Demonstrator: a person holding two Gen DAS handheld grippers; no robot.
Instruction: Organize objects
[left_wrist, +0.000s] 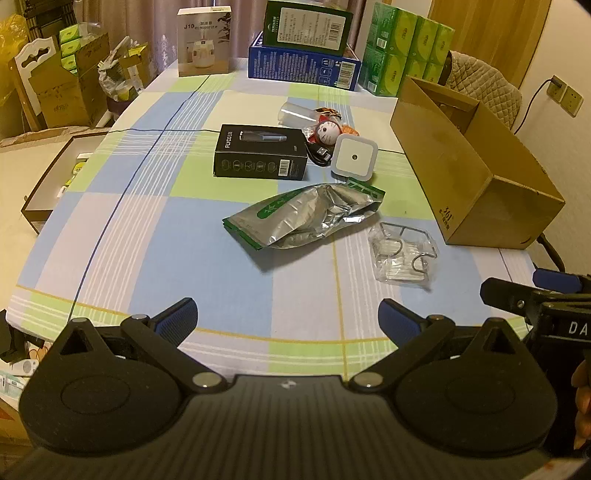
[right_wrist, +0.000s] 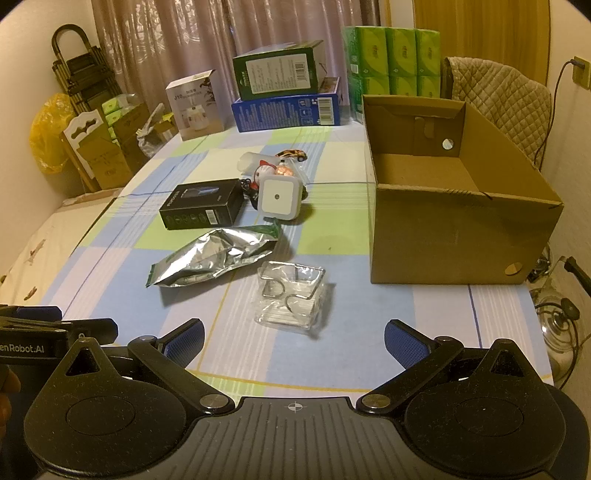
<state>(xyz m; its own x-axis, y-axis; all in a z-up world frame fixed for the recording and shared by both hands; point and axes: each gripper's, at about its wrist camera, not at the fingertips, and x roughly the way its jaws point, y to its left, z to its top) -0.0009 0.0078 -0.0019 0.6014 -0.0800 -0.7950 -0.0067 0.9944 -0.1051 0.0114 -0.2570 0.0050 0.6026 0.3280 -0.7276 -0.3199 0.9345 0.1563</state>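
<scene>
Loose items lie mid-table: a silver foil pouch (left_wrist: 301, 218) (right_wrist: 216, 256), a clear plastic pack with metal hooks (left_wrist: 402, 254) (right_wrist: 291, 295), a black box (left_wrist: 260, 152) (right_wrist: 203, 203), a white square night light (left_wrist: 354, 157) (right_wrist: 279, 197), a small doll (left_wrist: 325, 133) (right_wrist: 266, 170), a black cable (left_wrist: 320, 155) and a toy car (right_wrist: 291, 154). An open cardboard box (left_wrist: 476, 166) (right_wrist: 458, 206) stands at the right, empty inside. My left gripper (left_wrist: 288, 317) and right gripper (right_wrist: 293, 338) both hover open near the table's front edge, holding nothing.
Stacked boxes (left_wrist: 306, 40) (right_wrist: 284, 88), a humidifier box (left_wrist: 203, 40) and green tissue packs (left_wrist: 406, 48) (right_wrist: 391, 62) line the table's far edge. A padded chair (right_wrist: 498, 99) stands behind the cardboard box. Cartons (left_wrist: 66, 81) and an open tray (left_wrist: 55, 181) sit left of the table.
</scene>
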